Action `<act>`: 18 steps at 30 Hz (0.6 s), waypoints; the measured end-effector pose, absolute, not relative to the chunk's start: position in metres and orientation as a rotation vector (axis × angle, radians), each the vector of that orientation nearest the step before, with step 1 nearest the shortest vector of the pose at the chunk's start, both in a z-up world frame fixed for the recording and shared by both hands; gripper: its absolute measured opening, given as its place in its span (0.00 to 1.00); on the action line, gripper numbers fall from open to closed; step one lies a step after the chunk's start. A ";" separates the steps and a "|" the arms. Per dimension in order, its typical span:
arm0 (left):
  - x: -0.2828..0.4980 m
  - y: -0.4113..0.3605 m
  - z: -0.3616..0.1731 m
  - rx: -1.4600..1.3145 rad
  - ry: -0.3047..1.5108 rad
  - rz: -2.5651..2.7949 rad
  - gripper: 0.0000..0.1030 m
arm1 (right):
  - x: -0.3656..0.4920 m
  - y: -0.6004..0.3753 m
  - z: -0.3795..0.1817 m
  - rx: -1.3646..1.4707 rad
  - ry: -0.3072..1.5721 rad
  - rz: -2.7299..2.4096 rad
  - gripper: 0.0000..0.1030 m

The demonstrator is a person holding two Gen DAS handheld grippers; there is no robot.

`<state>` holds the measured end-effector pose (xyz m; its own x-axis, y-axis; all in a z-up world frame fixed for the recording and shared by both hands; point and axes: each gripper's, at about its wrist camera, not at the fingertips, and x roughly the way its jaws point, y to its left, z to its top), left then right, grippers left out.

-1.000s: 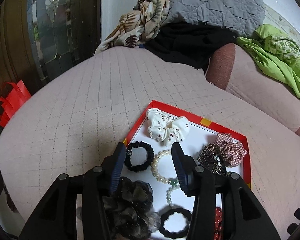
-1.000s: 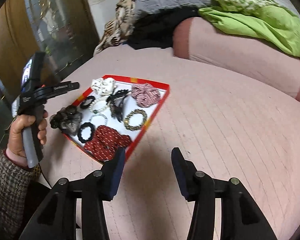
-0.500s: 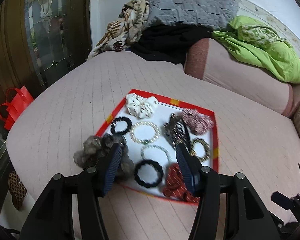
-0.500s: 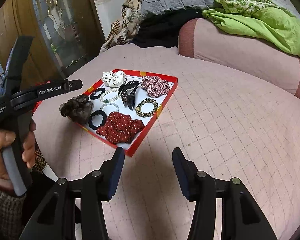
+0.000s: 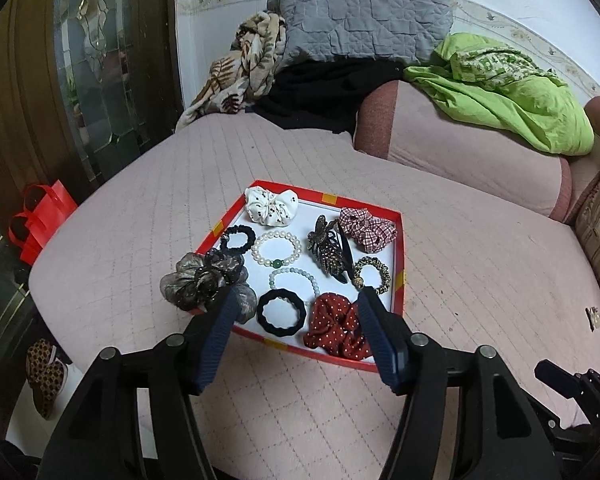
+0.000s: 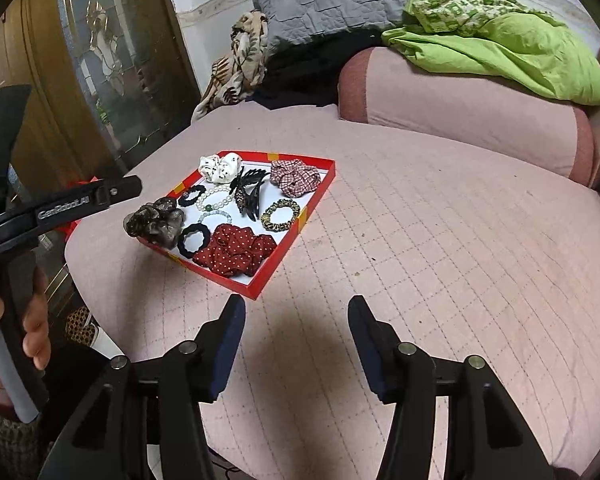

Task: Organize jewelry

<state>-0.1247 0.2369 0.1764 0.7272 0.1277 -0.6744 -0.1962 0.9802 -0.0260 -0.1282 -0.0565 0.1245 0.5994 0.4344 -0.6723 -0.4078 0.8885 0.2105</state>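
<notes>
A red tray [image 5: 399,240] with a white floor lies on a pink quilted bed [image 5: 140,216], and the jewelry and hair pieces sit inside it. At its far edge rest a white dotted scrunchie [image 5: 271,205] and a red checked scrunchie [image 5: 367,227], with a dark butterfly hair clip [image 5: 329,249] between and just in front of them. A pearl bracelet [image 5: 276,247] lies in the middle beside a small black hair tie [image 5: 238,237], and a pale bead bracelet [image 5: 294,280] sits just nearer the camera. A gold patterned hair tie [image 5: 372,275] lies near the right rim. Along the near edge are a black hair tie [image 5: 281,312] and a red dotted scrunchie [image 5: 336,328]. A grey sheer scrunchie [image 5: 204,280] hangs over the tray's left rim, partly on the bed.

The left gripper [image 5: 296,320] hangs above the tray's near edge, its jaws spreading apart with nothing pinched between them. The right gripper [image 6: 296,328] hangs over bare bed to the right of the tray, its jaws also spreading and holding nothing. A hand [image 6: 32,320] grips the left tool's handle.

Behind the tray, a pink bolster [image 5: 460,148] carries a green cloth [image 5: 508,92], with a grey quilted pillow [image 5: 364,16] and a leaf-print blanket [image 5: 244,68] against the wall
</notes>
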 end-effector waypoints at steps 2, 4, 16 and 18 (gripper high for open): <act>-0.131 0.232 0.180 -0.082 0.720 0.189 0.64 | -0.131 -0.058 0.125 0.039 0.789 0.480 0.59; -0.136 0.230 0.181 -0.071 0.710 0.197 0.68 | -0.133 -0.059 0.125 0.042 0.789 0.474 0.59; -0.162 0.224 0.189 -0.061 0.680 0.208 0.71 | -0.145 -0.058 0.127 0.046 0.797 0.429 0.64; -0.170 0.223 0.192 -0.050 0.654 0.224 0.73 | -0.148 -0.057 0.127 0.044 0.795 0.414 0.65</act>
